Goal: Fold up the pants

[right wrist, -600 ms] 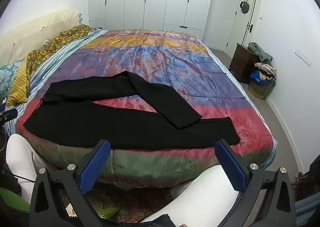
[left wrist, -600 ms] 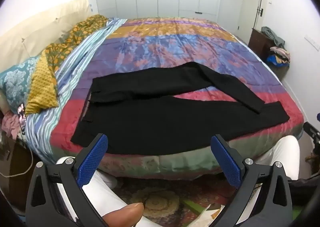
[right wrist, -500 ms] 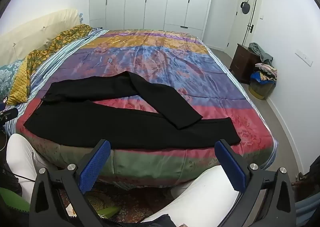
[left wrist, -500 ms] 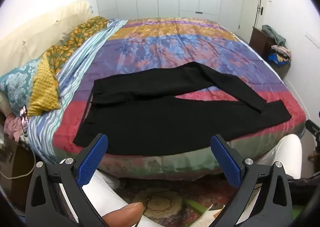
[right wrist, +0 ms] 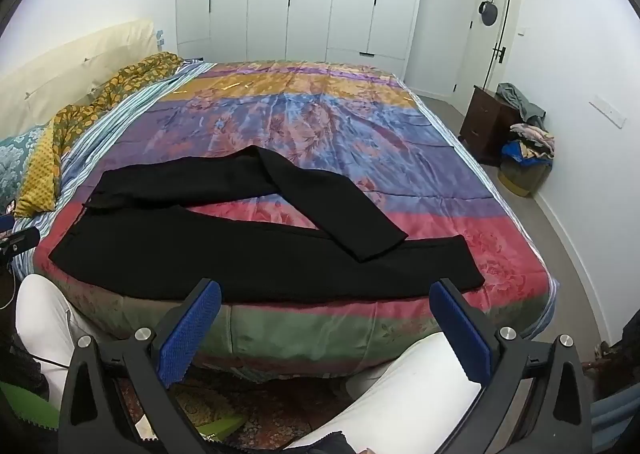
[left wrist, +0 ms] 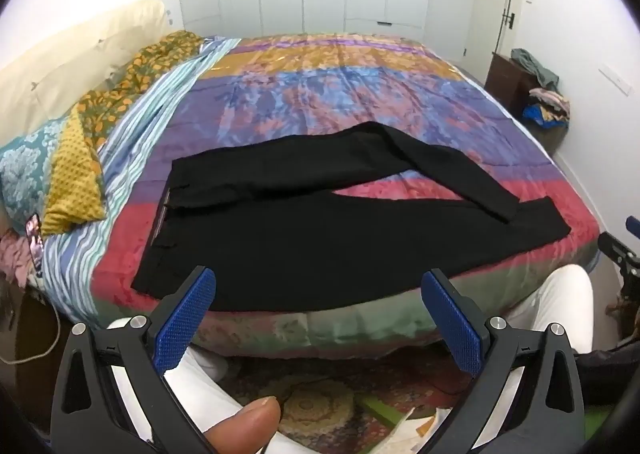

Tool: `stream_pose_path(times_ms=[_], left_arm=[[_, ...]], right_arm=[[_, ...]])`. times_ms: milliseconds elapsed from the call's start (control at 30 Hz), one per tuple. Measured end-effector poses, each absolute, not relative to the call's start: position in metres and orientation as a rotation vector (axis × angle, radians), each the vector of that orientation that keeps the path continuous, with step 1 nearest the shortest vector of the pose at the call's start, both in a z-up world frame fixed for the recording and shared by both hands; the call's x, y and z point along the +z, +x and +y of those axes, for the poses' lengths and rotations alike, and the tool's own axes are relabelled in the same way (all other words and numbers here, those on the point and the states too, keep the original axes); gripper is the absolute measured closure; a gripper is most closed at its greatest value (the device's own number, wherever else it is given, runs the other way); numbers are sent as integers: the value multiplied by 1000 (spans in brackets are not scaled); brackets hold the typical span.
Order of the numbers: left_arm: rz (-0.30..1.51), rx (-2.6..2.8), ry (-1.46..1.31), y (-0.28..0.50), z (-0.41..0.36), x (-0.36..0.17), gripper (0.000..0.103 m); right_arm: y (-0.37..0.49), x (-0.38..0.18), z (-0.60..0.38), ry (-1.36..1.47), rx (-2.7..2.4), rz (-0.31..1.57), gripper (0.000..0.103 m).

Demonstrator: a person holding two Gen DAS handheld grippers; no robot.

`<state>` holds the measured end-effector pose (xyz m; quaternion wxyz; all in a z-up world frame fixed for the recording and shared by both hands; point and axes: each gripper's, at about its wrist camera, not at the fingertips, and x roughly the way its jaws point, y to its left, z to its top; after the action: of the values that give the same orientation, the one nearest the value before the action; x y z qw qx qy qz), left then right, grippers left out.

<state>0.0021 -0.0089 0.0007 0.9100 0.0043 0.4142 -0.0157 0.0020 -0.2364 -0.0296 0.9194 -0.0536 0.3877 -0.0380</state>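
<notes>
Black pants (left wrist: 320, 238) lie spread along the near edge of a bed (left wrist: 328, 102) covered in a shiny, many-coloured quilt, filling the middle of both views. Their waistband sits toward the left of the frame, near a yellow pillow (left wrist: 74, 182). One leg runs straight along the bed's edge to the right; the other is bent and crosses over it, its hem resting on the straight leg at right of centre.

Low in the left wrist view, the left gripper (left wrist: 318, 316) is spread wide with nothing between its blue pads (left wrist: 184, 320), held short of the bed's edge and apart from the cloth. A fingertip (left wrist: 244, 424) shows at the bottom of that frame. In the right wrist view the right gripper (right wrist: 324, 324) is likewise wide apart and empty, above the person's white trouser legs (right wrist: 416, 390)
</notes>
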Motion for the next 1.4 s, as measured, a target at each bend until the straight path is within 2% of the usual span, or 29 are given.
stream_pose_path(times_ms=[1400], left_arm=[[881,-30,-1,2,-11,-10,0]], right_arm=[[0,-42,-227,-67,-75,844,0]])
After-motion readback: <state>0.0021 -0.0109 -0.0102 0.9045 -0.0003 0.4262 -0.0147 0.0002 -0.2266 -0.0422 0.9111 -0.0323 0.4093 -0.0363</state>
